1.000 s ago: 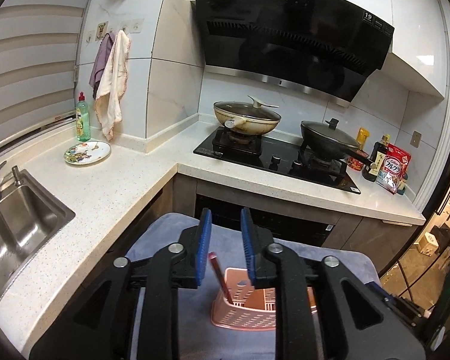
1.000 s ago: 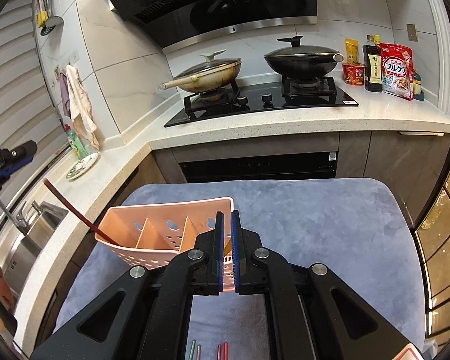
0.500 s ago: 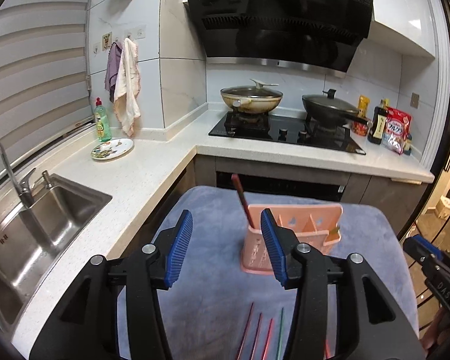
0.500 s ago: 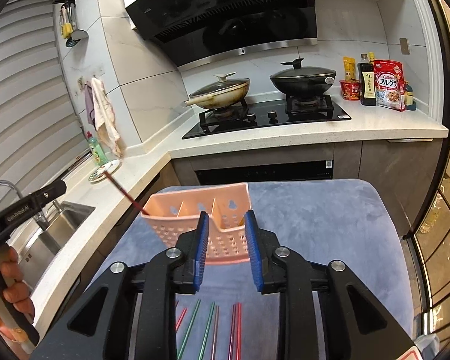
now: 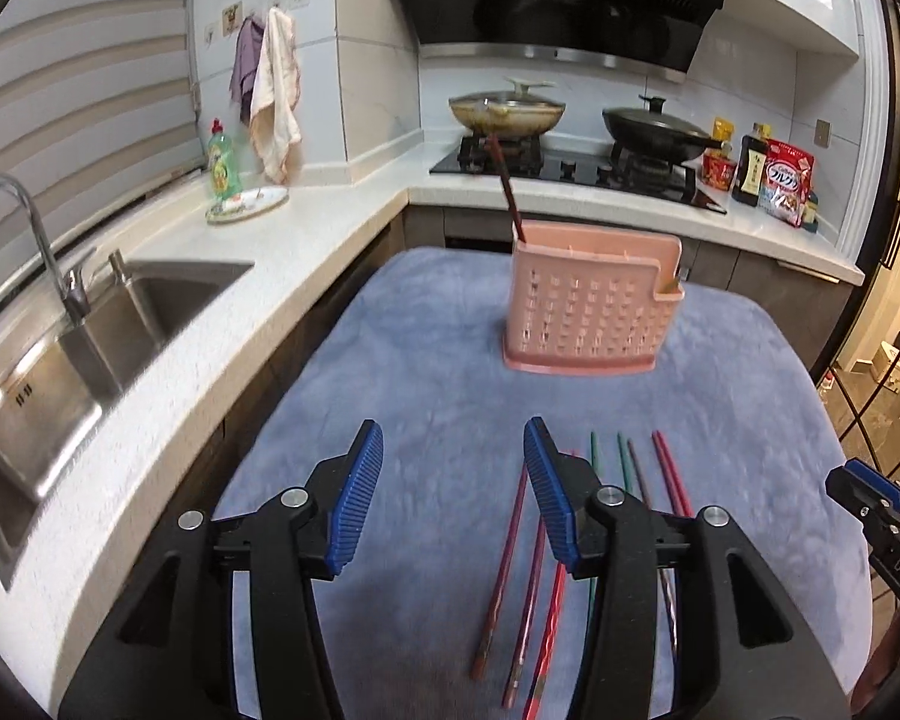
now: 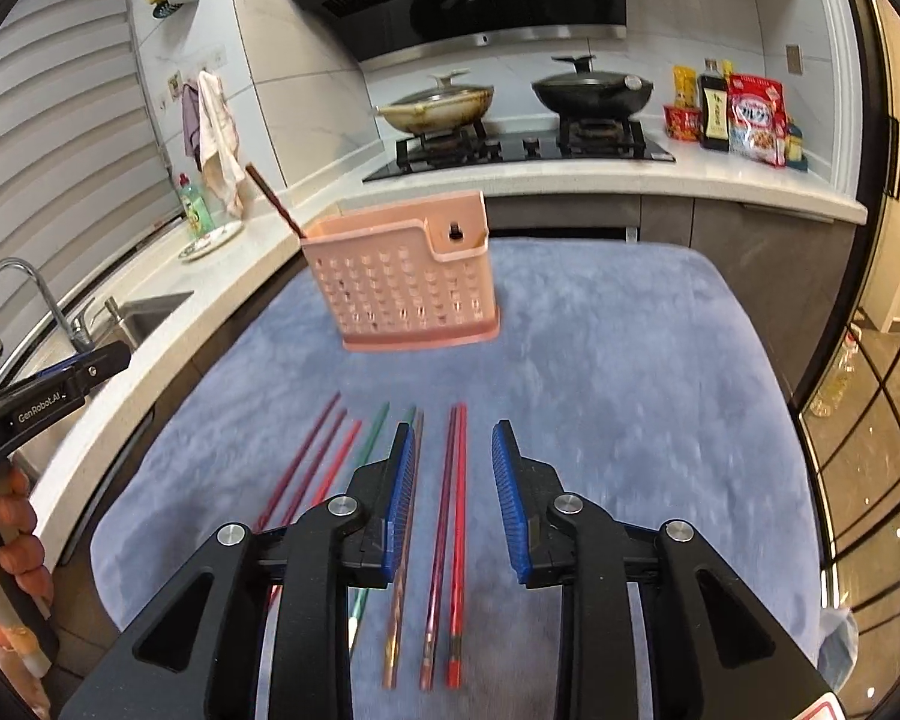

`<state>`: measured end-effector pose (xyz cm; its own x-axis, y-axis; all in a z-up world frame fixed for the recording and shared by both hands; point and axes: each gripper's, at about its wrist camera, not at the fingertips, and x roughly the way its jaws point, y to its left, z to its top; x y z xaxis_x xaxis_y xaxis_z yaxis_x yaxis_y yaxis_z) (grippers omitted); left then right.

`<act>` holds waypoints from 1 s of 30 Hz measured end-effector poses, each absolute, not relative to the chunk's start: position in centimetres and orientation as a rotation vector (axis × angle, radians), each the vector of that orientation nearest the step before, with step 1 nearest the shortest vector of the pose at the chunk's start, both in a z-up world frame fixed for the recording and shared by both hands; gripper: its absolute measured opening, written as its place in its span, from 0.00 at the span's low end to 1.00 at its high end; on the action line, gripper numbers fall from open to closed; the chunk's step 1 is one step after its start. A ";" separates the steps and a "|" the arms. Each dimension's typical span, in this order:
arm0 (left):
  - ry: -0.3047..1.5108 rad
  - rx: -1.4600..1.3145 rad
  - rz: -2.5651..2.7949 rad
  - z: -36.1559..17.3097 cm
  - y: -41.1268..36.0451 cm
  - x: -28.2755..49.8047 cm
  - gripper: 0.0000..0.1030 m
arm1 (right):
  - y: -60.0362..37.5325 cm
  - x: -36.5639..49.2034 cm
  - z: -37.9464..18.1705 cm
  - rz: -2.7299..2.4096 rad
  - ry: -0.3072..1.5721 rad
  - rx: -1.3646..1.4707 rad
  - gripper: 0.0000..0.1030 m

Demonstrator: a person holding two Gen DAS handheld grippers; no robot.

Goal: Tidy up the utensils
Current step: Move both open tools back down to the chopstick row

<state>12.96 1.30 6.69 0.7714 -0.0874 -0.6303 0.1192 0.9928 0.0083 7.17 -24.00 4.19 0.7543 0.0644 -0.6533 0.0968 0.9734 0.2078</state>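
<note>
Chopsticks point(image 6: 453, 516) lay closely paired on the blue mat point(image 6: 630, 360), one already leaning in the pink holder point(image 6: 405, 282). Both the left gripper point(image 5: 453, 495) and right gripper point(image 6: 453, 498) hung wide and empty; motion blur possibly masked spacing, so a descent risked pinching two sticks or scattering neighbours.

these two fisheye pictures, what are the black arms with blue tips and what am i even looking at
Each picture comes from a camera mounted on a hand-held gripper, looking forward along its two fingers. A person holds one in each hand. The left gripper and the right gripper are both open and hold nothing. Below them is a blue-grey mat with loose chopsticks lying in a row. Further back stands a pink utensil holder with one dark red chopstick leaning out of its left end. Behind are the counter, sink and stove.
</note>
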 end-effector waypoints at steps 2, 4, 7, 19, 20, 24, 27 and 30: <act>0.703 0.046 -0.110 5.6 1.7 12.4 0.45 | -23.7 6.3 3.0 -0.023 0.742 0.234 0.26; 0.723 0.050 -0.105 4.3 2.0 11.6 0.45 | -23.3 5.6 2.1 -0.028 0.763 0.223 0.26; 0.752 0.048 -0.100 2.7 2.5 10.6 0.45 | -22.7 4.4 0.4 -0.034 0.799 0.203 0.26; 0.823 0.052 -0.107 -1.3 2.9 8.5 0.50 | -21.5 2.8 -4.2 -0.026 0.894 0.193 0.26; 0.825 0.050 -0.109 -1.6 2.8 8.4 0.50 | -21.3 2.8 -4.4 -0.027 0.896 0.189 0.26; 0.844 0.048 -0.115 -2.5 2.7 8.1 0.50 | -21.0 3.2 -5.1 -0.031 0.909 0.177 0.26; 0.857 0.046 -0.115 -3.0 2.7 8.0 0.50 | -20.9 3.3 -5.8 -0.029 0.923 0.181 0.26; 0.868 0.047 -0.116 -3.5 2.7 7.9 0.50 | -20.6 3.6 -6.3 -0.026 0.935 0.176 0.26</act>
